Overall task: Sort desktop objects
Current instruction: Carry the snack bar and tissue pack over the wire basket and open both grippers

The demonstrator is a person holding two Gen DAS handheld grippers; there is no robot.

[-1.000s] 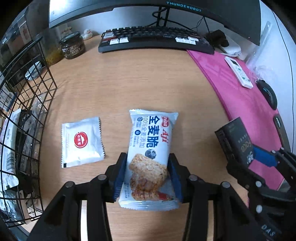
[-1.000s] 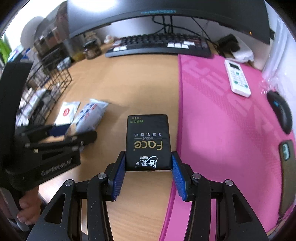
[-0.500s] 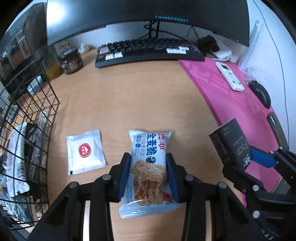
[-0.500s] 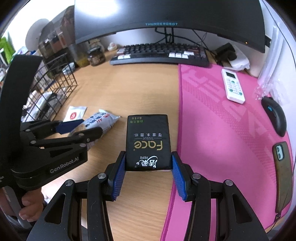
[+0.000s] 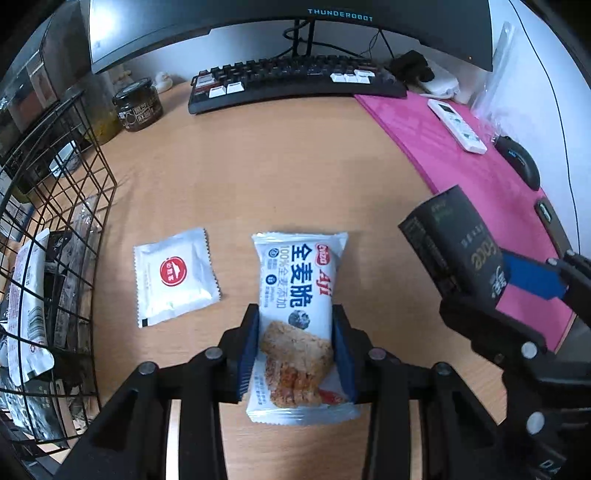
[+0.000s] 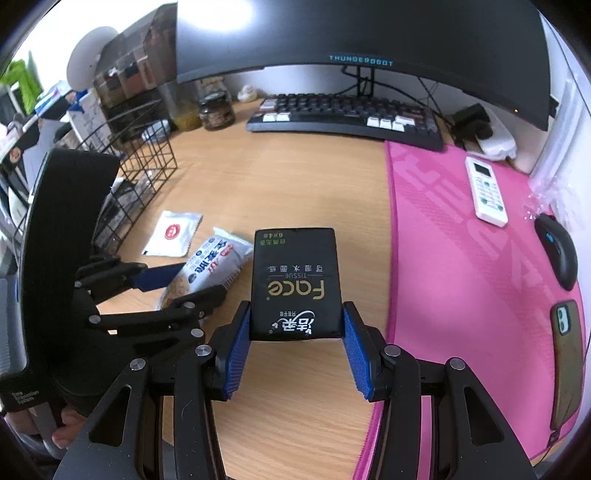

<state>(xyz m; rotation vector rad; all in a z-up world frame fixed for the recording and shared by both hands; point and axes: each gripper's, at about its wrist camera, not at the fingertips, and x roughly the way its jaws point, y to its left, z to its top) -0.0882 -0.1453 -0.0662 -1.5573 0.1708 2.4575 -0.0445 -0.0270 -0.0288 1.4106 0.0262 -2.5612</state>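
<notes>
1. Left wrist view: the left claw (image 5: 295, 350) is gripping the lower half of the snack packet (image 5: 297, 314), blue pads pressing in on both sides. The jaws have just been closing on it. The packet is riding clear of the table (image 5: 277, 166), top edge pointing away from the camera.
2. Right wrist view: the right claw (image 6: 295, 347) is clamping the near end of the black tissue pack (image 6: 295, 284), which is sticking out forward, tilted above the table beside the pink mat (image 6: 461, 258).
3. A white sachet (image 5: 173, 275) is lying flat on the table just left of the packet, untouched.
4. Risk, as a judgement: the packet is soft and air-filled, so it is liable to slip or swing during the carry. The two claws are working close together, so a crossing move is risking a knock.
5. A wire basket (image 5: 55, 236), already holding packets, is standing at the left edge; it is probably the destination, and its rim could snag the packet.
6. Beyond, a keyboard (image 5: 295, 81), jar (image 5: 137, 104), remote (image 5: 457, 125) and mouse (image 5: 519, 164) are occupying the wooden table under a monitor (image 5: 295, 22).
</notes>
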